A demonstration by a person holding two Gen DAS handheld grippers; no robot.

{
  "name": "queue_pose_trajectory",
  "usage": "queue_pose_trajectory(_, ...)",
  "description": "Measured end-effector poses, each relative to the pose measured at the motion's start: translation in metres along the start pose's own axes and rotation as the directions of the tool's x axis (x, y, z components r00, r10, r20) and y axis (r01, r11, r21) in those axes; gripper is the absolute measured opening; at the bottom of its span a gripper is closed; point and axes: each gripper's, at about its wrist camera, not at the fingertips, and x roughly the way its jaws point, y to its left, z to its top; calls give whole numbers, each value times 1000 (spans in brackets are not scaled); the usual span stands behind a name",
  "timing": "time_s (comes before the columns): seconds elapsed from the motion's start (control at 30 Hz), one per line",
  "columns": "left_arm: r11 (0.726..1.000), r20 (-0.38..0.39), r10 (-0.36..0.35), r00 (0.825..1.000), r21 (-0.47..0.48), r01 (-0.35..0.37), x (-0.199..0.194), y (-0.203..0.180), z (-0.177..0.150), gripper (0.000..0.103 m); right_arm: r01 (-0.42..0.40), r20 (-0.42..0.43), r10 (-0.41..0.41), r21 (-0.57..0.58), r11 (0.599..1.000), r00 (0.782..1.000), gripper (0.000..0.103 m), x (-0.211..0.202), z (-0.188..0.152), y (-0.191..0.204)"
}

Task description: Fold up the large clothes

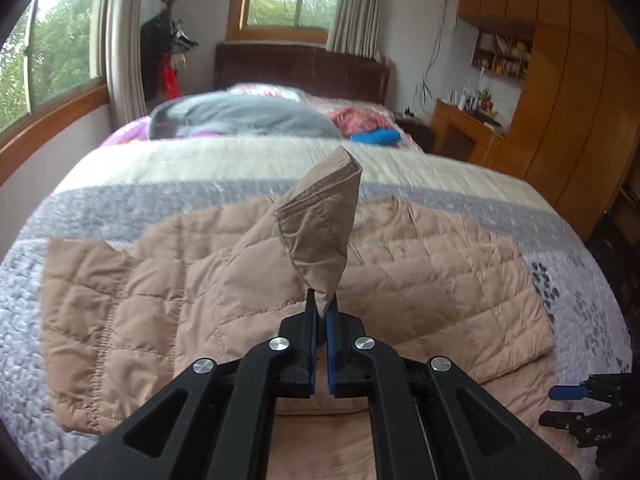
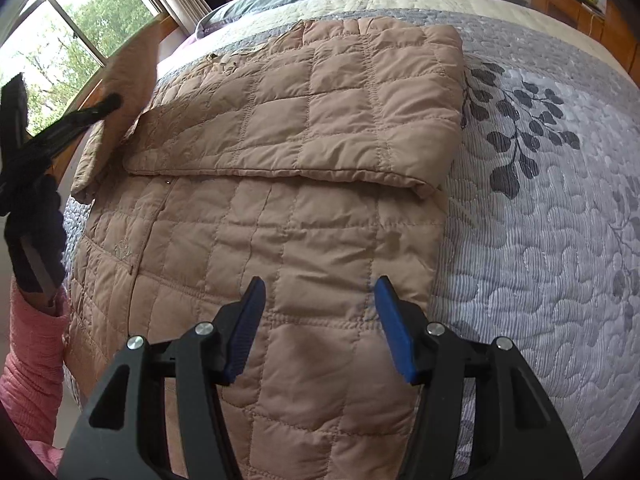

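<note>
My left gripper point(image 1: 322, 312) is clenched on a sleeve point(image 1: 320, 236) of the jacket point(image 2: 280, 216), pinching the cuff end between the blue pads so the fabric stands up in a cone above my fingers. The sleeve is lifted clear of the body of the jacket and its stitched hem folds over at the top.

The jacket is tan, quilted in squares, and puffy. It lies flat on the bed point(image 2: 540, 220), over the grey patterned part of the quilt. In the right view one sleeve point(image 2: 312, 112) is already laid across the chest, its edge making a straight fold line from side to side. A zip line and a small embroidered mark show on the left front panel. The fabric has soft wrinkles and a darker spot near the right edge of the lower body.

My right gripper point(image 2: 318, 308) is released, its blue pads spread apart just above the jacket's lower part, holding nothing. In the left view it point(image 1: 576, 404) shows at the lower right edge, beside the jacket.

A grey pillow point(image 1: 244, 116) lies farther up the bed, well apart from the jacket.
</note>
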Motion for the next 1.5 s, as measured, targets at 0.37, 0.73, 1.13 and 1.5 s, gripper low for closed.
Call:
queue_pose_trajectory(0.37, 979, -177, -202, 963, -21, 201, 35, 0, -27, 28, 8, -5, -8, -5, 1000, 1000, 57, -1, 5, 5)
queue_pose_trajectory(0.73, 993, -187, 106, 977, -37, -115, -26, 94, -26, 30, -137, -43, 135, -50, 989, 990, 57, 13, 82, 64)
queue_pose_trajectory(1.13, 993, -261, 60, 963, -86, -85, 18, 134, -56, 29, -222, -153, 222, 16, 975, 963, 44, 98, 173, 113)
queue_pose_trajectory(1.5, 990, -144, 32, 989, -128, -50, -30, 127, -35, 29, -233, -54, 230, -57, 971, 972, 7, 60, 166, 110)
